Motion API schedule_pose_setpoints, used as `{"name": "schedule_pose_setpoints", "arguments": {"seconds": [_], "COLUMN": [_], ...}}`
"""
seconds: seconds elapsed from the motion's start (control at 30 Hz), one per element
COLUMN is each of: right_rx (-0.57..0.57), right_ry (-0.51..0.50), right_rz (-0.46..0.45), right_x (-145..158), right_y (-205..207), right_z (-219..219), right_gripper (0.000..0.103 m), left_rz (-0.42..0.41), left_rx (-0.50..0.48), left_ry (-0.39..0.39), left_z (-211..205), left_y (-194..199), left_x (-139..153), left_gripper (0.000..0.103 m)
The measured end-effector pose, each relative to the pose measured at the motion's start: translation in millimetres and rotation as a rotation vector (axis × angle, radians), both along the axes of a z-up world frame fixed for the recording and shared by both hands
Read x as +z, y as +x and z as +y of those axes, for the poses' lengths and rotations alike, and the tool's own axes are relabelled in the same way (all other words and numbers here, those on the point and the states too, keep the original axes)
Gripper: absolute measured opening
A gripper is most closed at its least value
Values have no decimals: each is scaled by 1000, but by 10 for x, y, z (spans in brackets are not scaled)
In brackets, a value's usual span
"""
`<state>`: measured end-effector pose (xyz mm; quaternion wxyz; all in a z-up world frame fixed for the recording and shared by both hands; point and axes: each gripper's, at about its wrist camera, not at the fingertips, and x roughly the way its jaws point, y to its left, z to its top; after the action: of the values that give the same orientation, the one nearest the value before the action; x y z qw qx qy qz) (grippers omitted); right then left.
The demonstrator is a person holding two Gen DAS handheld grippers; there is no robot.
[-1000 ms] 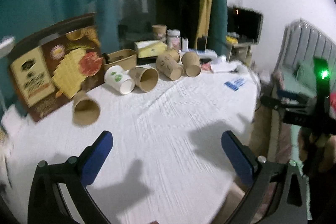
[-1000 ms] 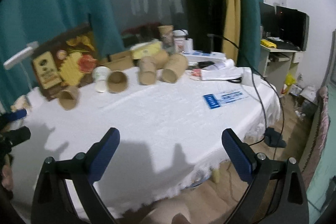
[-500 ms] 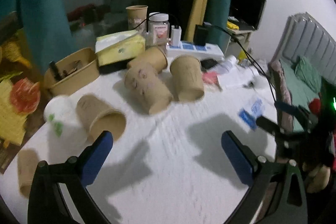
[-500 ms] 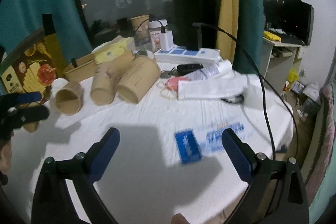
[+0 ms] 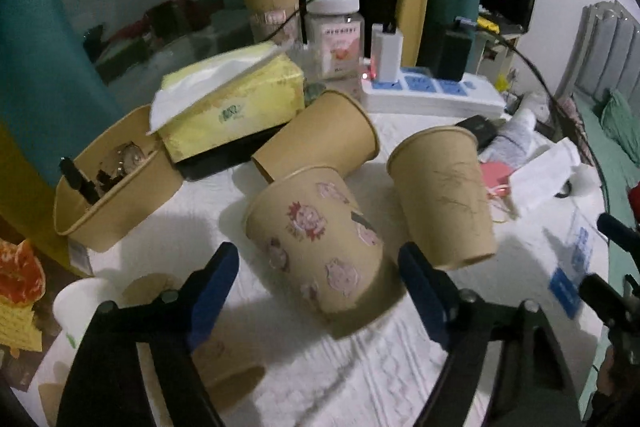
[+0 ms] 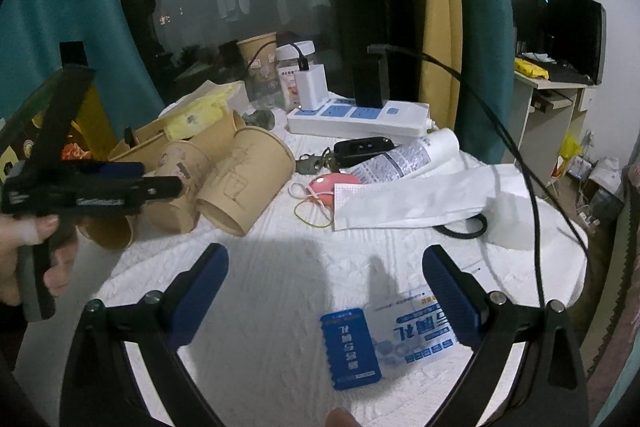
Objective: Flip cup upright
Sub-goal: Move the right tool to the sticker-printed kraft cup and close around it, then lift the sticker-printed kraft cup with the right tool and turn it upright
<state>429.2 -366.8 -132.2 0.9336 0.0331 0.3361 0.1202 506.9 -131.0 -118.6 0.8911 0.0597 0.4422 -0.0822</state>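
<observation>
- Table [image 6: 280, 267], white cloth.
- Left gripper [image 5: 316, 277]: jaws just been closing, straddling the toppled sticker cup [image 5: 320, 247]; contact unclear.
- Right gripper [image 6: 326, 281]: spread, empty.
- Blue card [image 6: 350, 349], right view only; writing unreadable.

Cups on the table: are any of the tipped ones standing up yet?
Not yet. The sticker cup lies on its side between the left tongs, whose jaws have just been closing without touching it. The scribbled cup and plain cup lie tipped too. The right tongs hang open, empty.
</observation>
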Motion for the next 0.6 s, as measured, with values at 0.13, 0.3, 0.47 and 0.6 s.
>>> {"name": "schedule_pose_setpoints", "arguments": {"seconds": [0.13,0.3,0.47,0.6], "right_rx": [3,6,9,4], "right_ry": [15,28,33,39], "right_rz": [-3,-3,-4,-17], "right_x": [-16,-15,38,152], "right_y": [-10,-50,-156,-316], "right_z": [-13,-11,13,9], "right_gripper": [97,97,97,97], "left_rz": [4,21,16,-18], "left_rx": [-10,-8,5,-9], "left_ry": [7,-3,-34,-57], "left_z": [-58,-55,1,53], "left_y": [71,115,14,-322], "left_x": [-47,-101,-1,222], "left_gripper": [76,67,64,64]}}
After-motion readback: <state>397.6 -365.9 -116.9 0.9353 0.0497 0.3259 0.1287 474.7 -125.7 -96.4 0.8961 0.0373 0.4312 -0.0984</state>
